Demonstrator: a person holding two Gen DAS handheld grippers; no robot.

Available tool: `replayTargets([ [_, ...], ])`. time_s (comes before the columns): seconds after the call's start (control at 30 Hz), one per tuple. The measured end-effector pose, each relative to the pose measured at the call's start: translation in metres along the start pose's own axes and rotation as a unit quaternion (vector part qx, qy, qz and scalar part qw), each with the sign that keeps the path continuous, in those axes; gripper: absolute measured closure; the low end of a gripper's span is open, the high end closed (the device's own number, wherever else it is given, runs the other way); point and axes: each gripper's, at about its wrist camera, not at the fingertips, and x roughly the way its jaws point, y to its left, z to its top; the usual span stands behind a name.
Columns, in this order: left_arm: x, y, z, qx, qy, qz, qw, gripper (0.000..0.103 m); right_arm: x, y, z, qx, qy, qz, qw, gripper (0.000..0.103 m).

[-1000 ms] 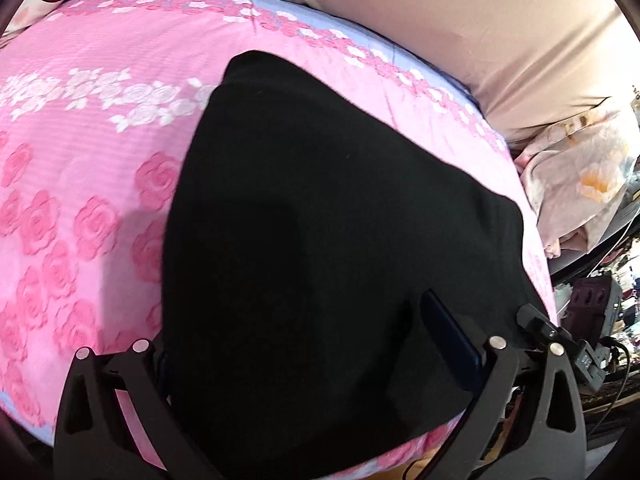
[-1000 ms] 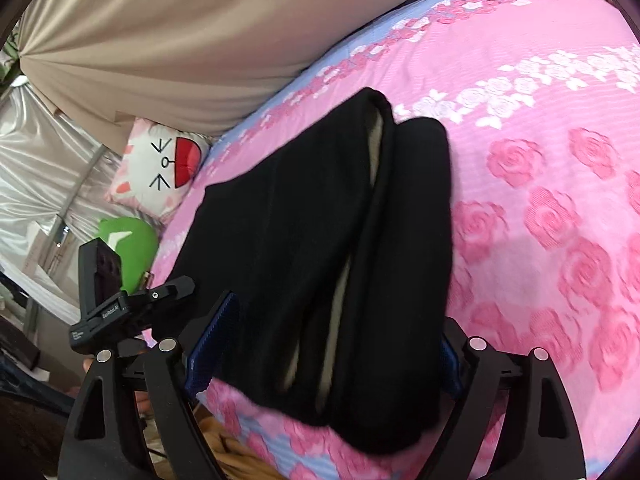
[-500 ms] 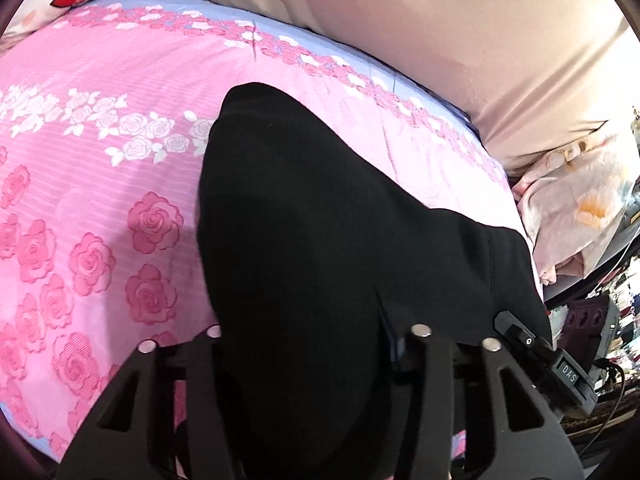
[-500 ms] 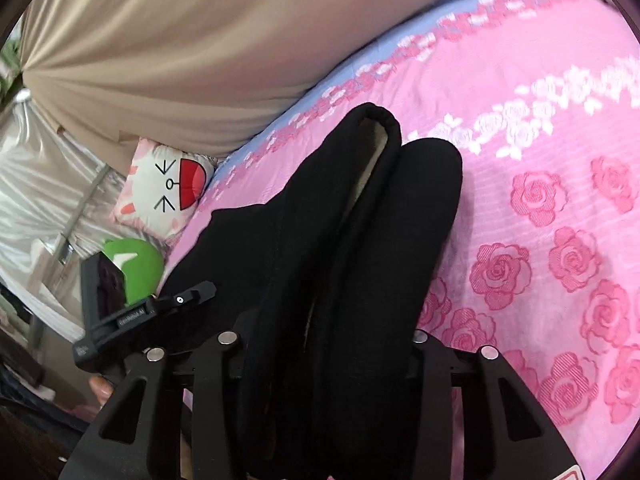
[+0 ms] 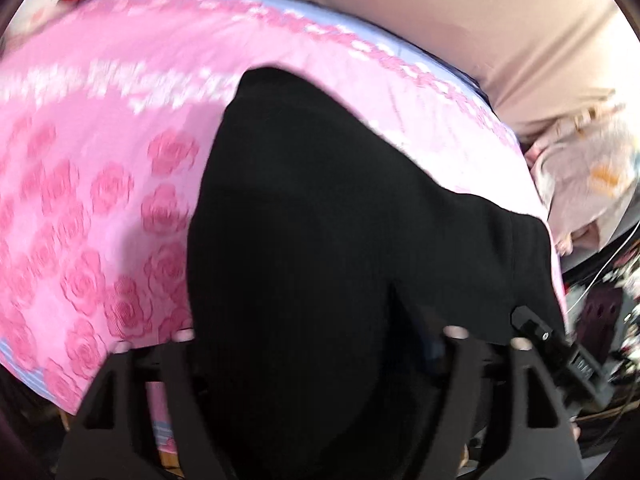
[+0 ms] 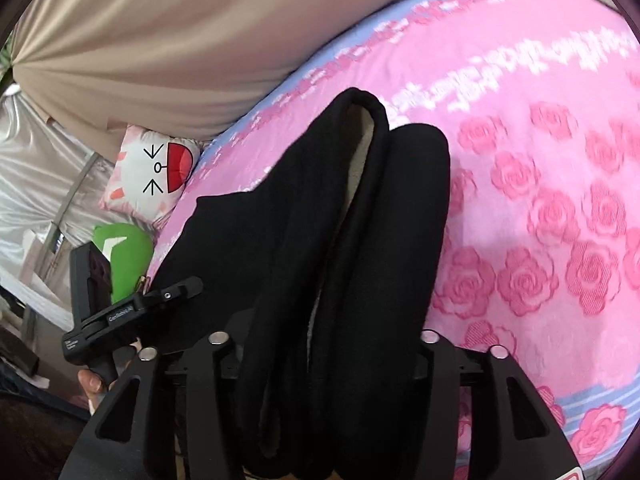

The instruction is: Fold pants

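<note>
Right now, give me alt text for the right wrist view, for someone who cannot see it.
Folded black pants lie on a pink rose-print bedspread, their near end between the opening right tongs. A white cartoon-face pillow and a green cushion sit at the left, below a beige curtain.

The pants (image 6: pixel 352 240) were plain black, with a pale beige lining showing in the fold between the legs. The bedspread (image 6: pixel 540 140) was pink, patterned with darker pink roses, a band of small white roses and a pale blue striped border with pink flowers. The curtain (image 6: pixel 160 40) was plain tan. The cushion (image 6: pixel 154 172) was white and pink with a cartoon face, black line eyes and a red mouth. A bright green item (image 6: pixel 124 252) sat below it. A cloth (image 5: pixel 580 184), blurred, seemed pale pink with an orange motif. Both hand-held grippers (image 6: pixel 320 360) (image 5: pixel 320 344) were black.
</note>
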Motion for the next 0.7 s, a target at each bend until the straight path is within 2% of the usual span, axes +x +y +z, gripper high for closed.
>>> replayTargets([
  [0.03,-0.001,0.001,-0.001,0.002,-0.005,-0.011,0.9999,0.023,0.000,-0.004,-0.001,0.008,0.000,0.006,1.000,0.045],
  [0.1,0.000,-0.003,-0.003,0.017,-0.006,-0.011,0.9998,0.019,0.001,-0.006,-0.002,0.005,0.000,0.009,1.000,0.044],
  [0.13,0.001,-0.006,-0.004,0.021,-0.008,-0.013,0.9997,0.013,0.001,-0.006,-0.003,-0.001,-0.001,0.008,1.000,0.042],
  [0.2,0.005,-0.014,-0.005,0.040,-0.020,-0.001,0.9990,0.013,0.003,-0.003,-0.003,-0.007,-0.003,0.006,1.000,0.041],
  [0.23,0.006,-0.018,-0.005,0.046,-0.025,0.006,0.9986,0.021,0.004,-0.001,-0.003,-0.009,-0.006,0.005,1.000,0.040],
  [0.27,0.006,-0.020,-0.005,0.045,-0.030,0.007,0.9985,0.034,0.005,0.000,-0.003,-0.010,-0.009,0.005,1.000,0.043],
  [0.3,0.006,-0.021,-0.003,0.042,-0.030,0.002,0.9987,0.039,0.006,0.000,-0.003,-0.009,-0.013,0.004,1.000,0.047],
  [0.33,0.003,-0.023,-0.001,0.040,-0.035,0.006,0.9986,0.051,0.006,0.001,-0.003,-0.008,-0.017,0.004,1.000,0.056],
  [0.37,-0.002,-0.026,0.000,0.047,-0.040,0.009,0.9980,0.058,0.004,0.003,-0.003,-0.009,-0.021,0.006,1.000,0.060],
  [0.57,-0.029,-0.055,-0.001,0.100,-0.080,0.040,0.9910,0.064,-0.017,0.037,-0.001,-0.052,-0.054,-0.003,0.997,0.065],
  [0.7,-0.056,-0.075,0.002,0.126,-0.111,0.041,0.9850,0.065,-0.037,0.060,0.003,-0.084,-0.078,-0.006,0.993,0.065],
])
